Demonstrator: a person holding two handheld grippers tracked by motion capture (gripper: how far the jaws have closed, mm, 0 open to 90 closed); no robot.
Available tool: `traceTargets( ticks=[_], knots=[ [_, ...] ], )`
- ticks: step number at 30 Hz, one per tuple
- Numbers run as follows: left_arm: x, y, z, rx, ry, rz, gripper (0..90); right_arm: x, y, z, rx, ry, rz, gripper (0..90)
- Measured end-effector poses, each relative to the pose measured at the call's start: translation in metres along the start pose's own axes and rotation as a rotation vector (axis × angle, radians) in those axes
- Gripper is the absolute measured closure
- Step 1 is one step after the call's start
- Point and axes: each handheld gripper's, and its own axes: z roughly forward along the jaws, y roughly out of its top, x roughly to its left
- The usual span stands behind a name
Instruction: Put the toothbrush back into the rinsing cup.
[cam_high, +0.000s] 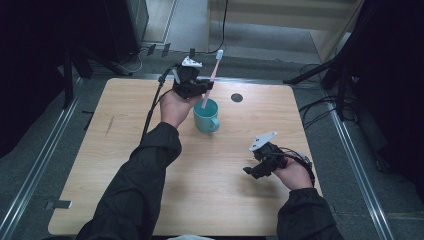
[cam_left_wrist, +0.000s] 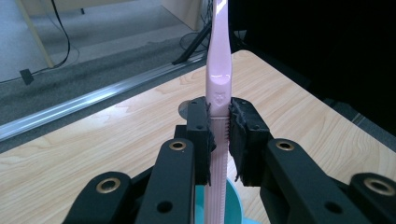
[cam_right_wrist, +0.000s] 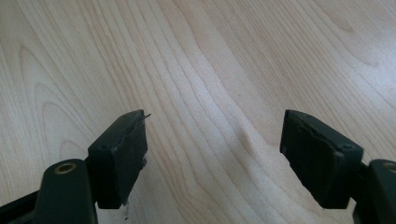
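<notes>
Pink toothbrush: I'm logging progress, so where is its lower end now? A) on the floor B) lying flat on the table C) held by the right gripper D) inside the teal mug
D: the left gripper clamps the toothbrush, whose handle end dips into the teal mug.

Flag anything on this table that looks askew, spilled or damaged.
Nothing spilled or broken. The pink toothbrush leans slightly, clamped in the left tool, its lower end in the teal mug, which stands upright. The right tool hangs open over bare table.
</notes>
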Motion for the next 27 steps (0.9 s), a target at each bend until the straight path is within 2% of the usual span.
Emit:
traceTargets(
  ticks=[8,13,26,27],
  knots=[
    [0.002,-0.006,0.014,0.011,0.024,-0.008,78.4,0.000,0.000,0.000,0.000,0.001,0.000,23.4],
    [0.002,-0.013,0.024,0.041,0.029,-0.002,78.4,0.000,0.000,0.000,0.001,0.003,-0.002,23.4],
    [0.008,-0.033,0.033,0.086,0.040,-0.028,78.3,0.001,0.001,0.001,0.002,0.001,0.000,23.4],
    [0.010,-0.034,0.034,0.100,0.036,-0.029,78.3,0.000,0.001,0.001,0.003,0.000,-0.003,23.4]
  ],
)
